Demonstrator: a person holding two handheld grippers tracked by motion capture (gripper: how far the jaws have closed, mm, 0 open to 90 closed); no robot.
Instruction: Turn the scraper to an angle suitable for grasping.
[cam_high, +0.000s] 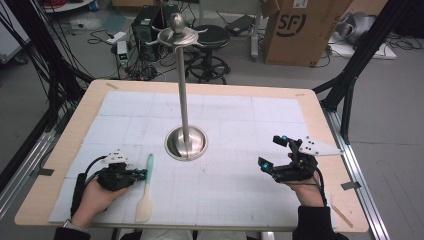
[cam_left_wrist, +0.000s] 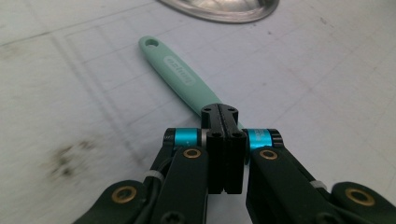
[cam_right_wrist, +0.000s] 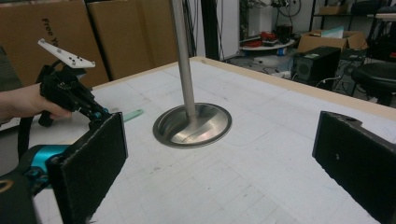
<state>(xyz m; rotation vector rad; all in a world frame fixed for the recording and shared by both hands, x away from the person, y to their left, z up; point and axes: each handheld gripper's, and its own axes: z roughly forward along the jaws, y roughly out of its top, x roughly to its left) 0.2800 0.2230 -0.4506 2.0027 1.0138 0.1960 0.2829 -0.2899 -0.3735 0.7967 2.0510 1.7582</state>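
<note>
Began at the left: found the left gripper (cam_high: 141, 174) low over the white mat (cam_high: 240, 200), jaws pressed flat together with nothing between them. Lay just beside its tips: the spatula (cam_high: 146, 194), flat on the mat, mint handle pointing away toward the stand, pale blade toward the table's near edge. Looked, in the left gripper view, as if the closed tips sat right over the handle; could not tell touching from hovering.

Judged the main risk here: with jaws shut like that, could only nudge the handle, not take it, so might skid or spin the spatula across the mat. Would need opening and straddling first; even then, a thin flat handle could slip out or leave the pads scraping the mat.

Stood in the middle: the steel stand (cam_high: 186, 142), tall and thin, liable to be knocked by a swung spatula.

Hung at the right: the right gripper (cam_high: 270, 152), jaws wide apart, holding nothing, well apart from the spatula.
</note>
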